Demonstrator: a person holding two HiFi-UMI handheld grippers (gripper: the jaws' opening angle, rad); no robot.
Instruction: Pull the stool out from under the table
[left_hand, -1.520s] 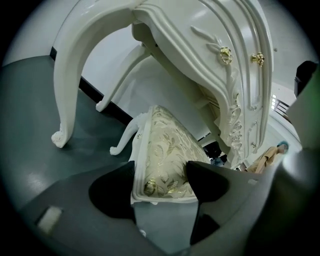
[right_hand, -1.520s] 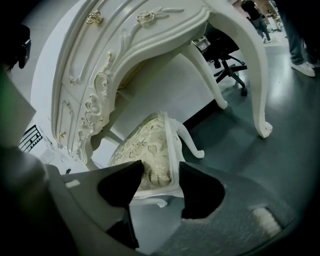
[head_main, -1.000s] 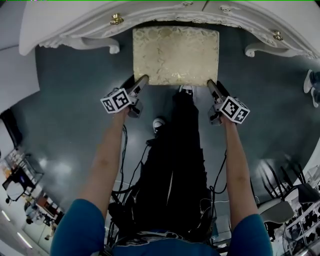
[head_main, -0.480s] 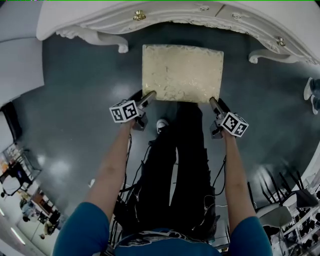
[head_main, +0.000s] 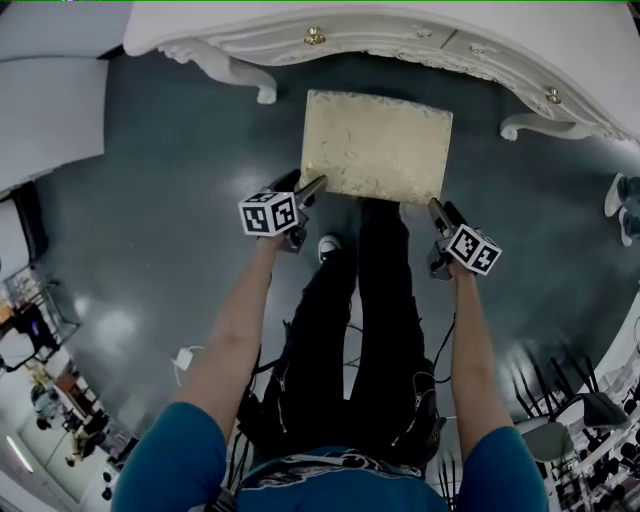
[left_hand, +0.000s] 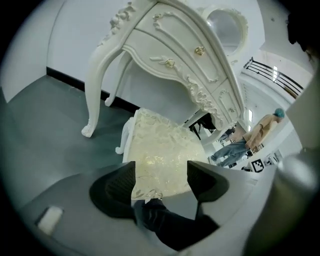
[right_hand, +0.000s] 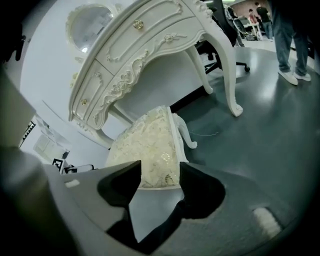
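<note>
The stool (head_main: 375, 145), with a cream patterned cushion and white legs, stands on the dark floor just in front of the white carved dressing table (head_main: 400, 40). My left gripper (head_main: 305, 187) is at the seat's near left corner. That corner (left_hand: 160, 150) fills the gap between its jaws, which have just been closing a little on it. My right gripper (head_main: 437, 207) holds the near right corner, and the seat's edge (right_hand: 150, 145) sits between its pads. The left gripper (left_hand: 160, 172) and the right gripper (right_hand: 160, 175) both point down at the seat.
My legs in black trousers (head_main: 360, 320) and a shoe (head_main: 327, 247) are right behind the stool, with cables trailing on the floor. The curved table legs (left_hand: 92, 100) (right_hand: 227, 75) flank the stool. Another person's feet (head_main: 622, 190) are at the right, and black chairs (head_main: 590, 410) at the lower right.
The stool has slid out from under the table toward me, with both grippers on its near corners. Its whole seat now shows in front of the table's edge.
</note>
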